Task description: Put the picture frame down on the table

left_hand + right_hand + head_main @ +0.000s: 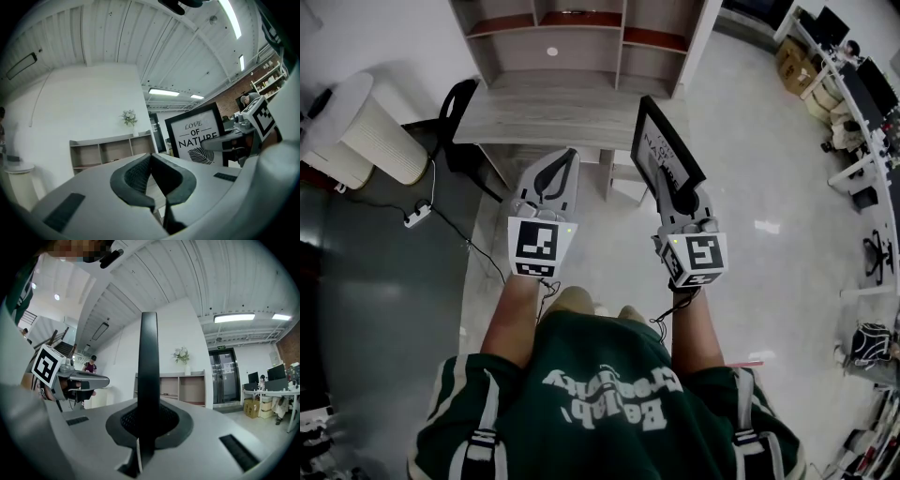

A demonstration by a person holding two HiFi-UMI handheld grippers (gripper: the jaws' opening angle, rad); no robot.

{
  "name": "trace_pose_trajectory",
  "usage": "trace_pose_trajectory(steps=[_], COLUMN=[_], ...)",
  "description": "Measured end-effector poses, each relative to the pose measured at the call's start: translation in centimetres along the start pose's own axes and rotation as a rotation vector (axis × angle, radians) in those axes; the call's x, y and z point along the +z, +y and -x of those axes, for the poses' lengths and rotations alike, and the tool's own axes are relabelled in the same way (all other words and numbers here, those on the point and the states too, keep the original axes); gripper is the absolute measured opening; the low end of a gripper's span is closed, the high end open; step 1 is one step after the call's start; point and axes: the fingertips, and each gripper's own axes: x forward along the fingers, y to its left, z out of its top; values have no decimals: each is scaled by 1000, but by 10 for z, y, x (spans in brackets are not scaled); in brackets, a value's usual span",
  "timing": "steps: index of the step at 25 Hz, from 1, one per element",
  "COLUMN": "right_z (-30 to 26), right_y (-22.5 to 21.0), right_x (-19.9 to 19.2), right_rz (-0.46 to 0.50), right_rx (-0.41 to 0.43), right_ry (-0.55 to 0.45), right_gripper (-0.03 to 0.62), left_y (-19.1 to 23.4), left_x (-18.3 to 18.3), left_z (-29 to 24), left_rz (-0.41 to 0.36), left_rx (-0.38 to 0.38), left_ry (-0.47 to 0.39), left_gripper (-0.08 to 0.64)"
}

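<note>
Step in hand: you are carrying the picture frame (661, 150) toward the counter (553, 117). As I read it, the frame is in the air and the set-down has not begun.
Right tongs (680, 194): closed hard on the frame's lower edge. In the right gripper view the frame (149, 366) stands upright and edge-on between the jaws.
Left tongs (560, 173): jaws together with nothing between them. They are held level beside the right tongs and clear of the frame.
Picture frame: black border, and the white print with the leaf faces your left side (197, 136). In the head view its top overlaps the counter's near right corner. I cannot tell whether it is above the counter or short of it.
Counter: pale wood with a bare top, directly ahead of you, with a shelf unit (581, 37) at its back.
Next move: bring the frame over the bare wood and lower it until the bottom edge touches. Keep it upright, or tip it flat if that is the intent, and only then let the right tongs go.
Watch for: a thin frame held by one edge may topple on release, so your free left tongs could steady it.
</note>
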Motion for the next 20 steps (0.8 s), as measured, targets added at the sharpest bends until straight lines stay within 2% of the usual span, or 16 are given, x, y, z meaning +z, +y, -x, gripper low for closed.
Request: trace_pose_trajectory(steps=[9, 20], right_z=[-43, -160], right_y=[-9, -9], right_x=[-11, -31], right_rz=[-13, -9], right_rx=[26, 72], right_ry=[19, 47], right_gripper=[40, 38], left_y=[27, 111], left_x=[-12, -51], left_z=[-30, -104], left_rz=[-11, 6], left_rx=[18, 42], left_ry=[20, 42], left_gripper=[18, 18])
